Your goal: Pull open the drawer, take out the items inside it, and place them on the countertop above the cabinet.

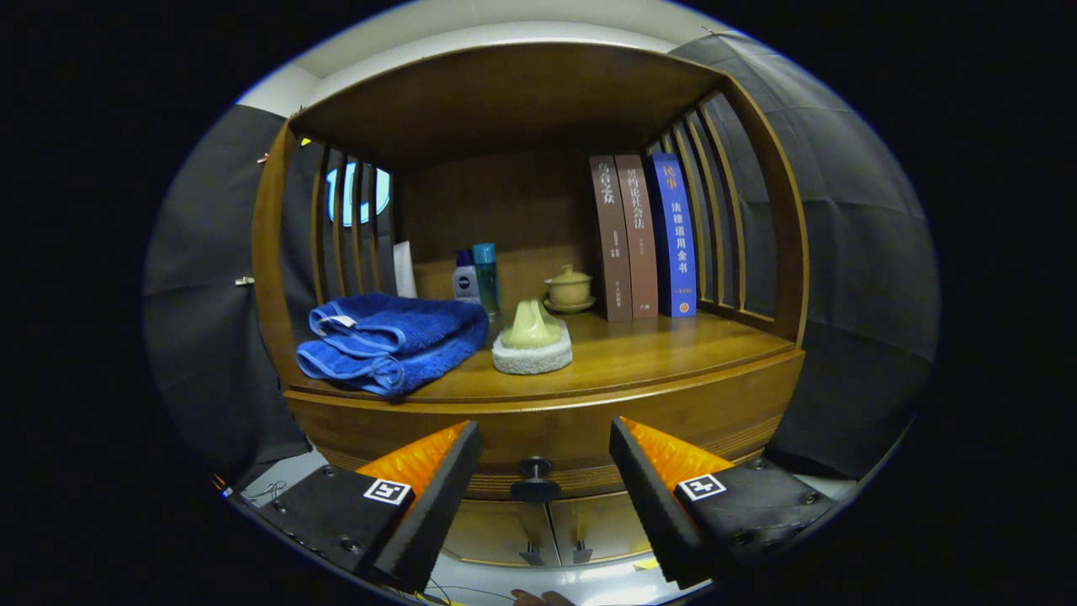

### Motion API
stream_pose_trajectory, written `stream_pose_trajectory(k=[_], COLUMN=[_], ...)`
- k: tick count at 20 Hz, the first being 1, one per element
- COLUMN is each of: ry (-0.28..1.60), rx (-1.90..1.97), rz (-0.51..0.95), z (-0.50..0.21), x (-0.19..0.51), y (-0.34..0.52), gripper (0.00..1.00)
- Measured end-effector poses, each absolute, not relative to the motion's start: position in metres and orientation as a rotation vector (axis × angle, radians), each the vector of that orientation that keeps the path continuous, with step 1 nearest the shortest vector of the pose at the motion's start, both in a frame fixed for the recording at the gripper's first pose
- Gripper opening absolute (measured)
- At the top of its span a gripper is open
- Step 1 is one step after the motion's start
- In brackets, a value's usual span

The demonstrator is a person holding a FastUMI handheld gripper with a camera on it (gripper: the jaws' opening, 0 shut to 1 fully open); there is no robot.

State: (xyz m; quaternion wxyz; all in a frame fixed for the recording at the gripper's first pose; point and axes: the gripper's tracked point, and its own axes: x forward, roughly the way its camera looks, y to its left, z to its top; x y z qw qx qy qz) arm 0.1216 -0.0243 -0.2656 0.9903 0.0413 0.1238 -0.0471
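Sitting shut in the cabinet front, drawer (555, 421), curved and wooden, directly under the bench (656, 349); showing its dark round knob (535, 480) low at the middle, lying ahead of and between the two fingers, touching neither; hanging released, hand-held gripper (545, 471), jaws spread wide to either side of the knob, grasping nothing.

Showing below the drawer, two small cabinet doors (547, 530) with little handles side by side.

Resting on the bench above: folded blue towel (387, 341) toward the left front edge; beside it, near the middle, a pale green piece sitting on a white pad (532, 349); standing behind, toward the back panel, two bottles (476, 278) close together, one white and blue, one teal; sitting just right of these, a small lidded cup on a saucer (570, 290); standing upright at the right rear, three books (644, 236), two brown and one blue, touching one another and leaning against nothing visible but the slatted side (715, 210).

Arching overhead, the wooden top of the shelf (505, 93).
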Motion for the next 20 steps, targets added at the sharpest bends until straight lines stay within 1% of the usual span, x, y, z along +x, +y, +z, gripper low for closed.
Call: stream_pose_trajectory(k=[6, 10, 17, 20], ry=[0.172, 0.160, 0.138, 0.116], rx=[0.033, 0.023, 0.051, 0.046], rz=[-0.043, -0.057, -0.016, -0.005], z=[-0.165, -0.101, -0.030, -0.012], x=[0.099, 0.091, 0.079, 0.072], y=[-0.005, -0.003, 0.010, 0.013], gripper=[0.99, 0.99, 0.99, 0.99])
